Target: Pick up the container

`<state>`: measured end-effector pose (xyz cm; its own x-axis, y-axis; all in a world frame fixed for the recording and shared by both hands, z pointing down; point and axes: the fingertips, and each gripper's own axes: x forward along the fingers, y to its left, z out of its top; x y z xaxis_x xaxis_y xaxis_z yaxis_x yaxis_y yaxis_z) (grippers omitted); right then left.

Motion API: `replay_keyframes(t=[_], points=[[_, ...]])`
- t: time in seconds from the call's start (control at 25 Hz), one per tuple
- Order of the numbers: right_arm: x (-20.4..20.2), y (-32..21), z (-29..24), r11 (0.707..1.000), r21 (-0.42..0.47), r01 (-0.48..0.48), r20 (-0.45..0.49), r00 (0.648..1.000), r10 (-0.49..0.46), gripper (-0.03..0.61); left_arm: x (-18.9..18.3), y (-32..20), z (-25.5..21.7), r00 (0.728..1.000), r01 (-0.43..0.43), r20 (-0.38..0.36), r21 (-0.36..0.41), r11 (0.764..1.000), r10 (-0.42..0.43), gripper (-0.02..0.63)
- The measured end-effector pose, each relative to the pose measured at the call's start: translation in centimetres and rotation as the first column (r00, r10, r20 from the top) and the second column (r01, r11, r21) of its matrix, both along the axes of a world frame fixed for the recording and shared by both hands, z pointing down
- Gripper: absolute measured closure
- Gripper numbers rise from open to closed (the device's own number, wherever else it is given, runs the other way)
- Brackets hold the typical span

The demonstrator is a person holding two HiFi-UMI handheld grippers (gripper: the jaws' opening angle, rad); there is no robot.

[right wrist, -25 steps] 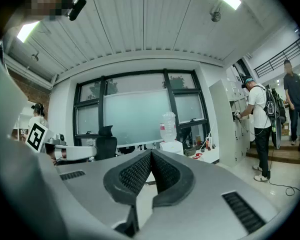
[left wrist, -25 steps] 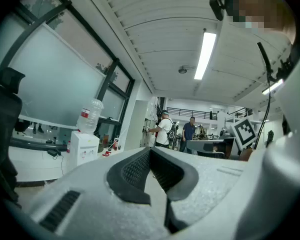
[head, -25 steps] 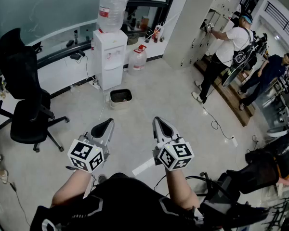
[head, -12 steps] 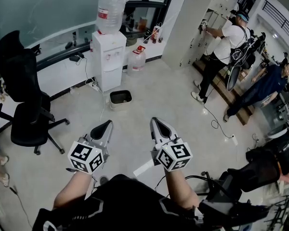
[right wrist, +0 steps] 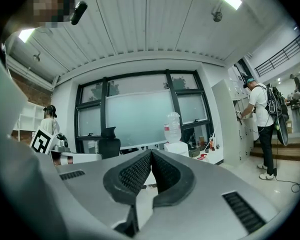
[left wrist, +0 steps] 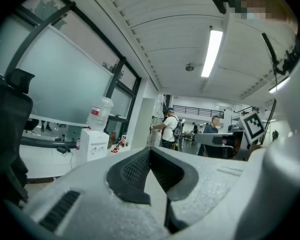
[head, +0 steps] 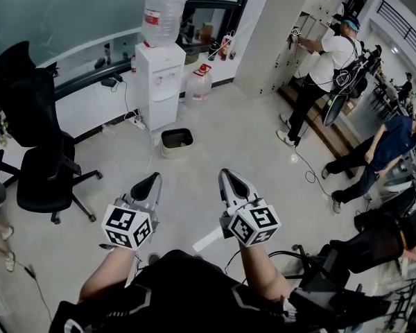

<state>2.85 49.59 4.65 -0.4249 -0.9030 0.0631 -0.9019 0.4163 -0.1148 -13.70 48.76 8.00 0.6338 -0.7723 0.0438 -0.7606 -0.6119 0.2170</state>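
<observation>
Left gripper [head: 153, 180]: fingers clenched together, nothing between them. Right gripper [head: 227, 175]: fingers clenched together, nothing between them. Both grippers are level above the floor [head: 249, 144], side by side, near the person's body. The container [head: 176, 139], a low dark tub, sits on the floor farther out, just right of the water dispenser [head: 157, 82], well apart from both grippers

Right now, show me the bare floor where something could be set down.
Bare floor lies between the grey bin and the white cable. It is crowded at the black chair on the left, the water dispenser behind and the dark equipment on the right.
</observation>
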Motion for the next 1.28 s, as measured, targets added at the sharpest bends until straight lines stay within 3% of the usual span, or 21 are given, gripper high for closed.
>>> replay_keyframes(t=[0.36,0.76,1.28], points=[[-2.7,-1.2,1.3,0.998,-0.029,-0.051,-0.027,0.998,0.051,0.571,-2.5,-1.5,1.5,0.996,-0.086,-0.005,-0.022,0.996,0.086,0.607],[-1.6,-8.6,2.6,0.999,-0.039,-0.017,-0.007,1.0,0.017,0.571,-1.0,-8.7,2.6,0.997,-0.074,0.013,-0.035,0.997,0.075,0.607],[6.3,-22.8,2.6,0.997,-0.037,0.068,0.027,0.997,-0.067,0.571,6.1,-22.0,2.3,0.999,0.024,0.032,-0.067,0.997,-0.022,0.607]])
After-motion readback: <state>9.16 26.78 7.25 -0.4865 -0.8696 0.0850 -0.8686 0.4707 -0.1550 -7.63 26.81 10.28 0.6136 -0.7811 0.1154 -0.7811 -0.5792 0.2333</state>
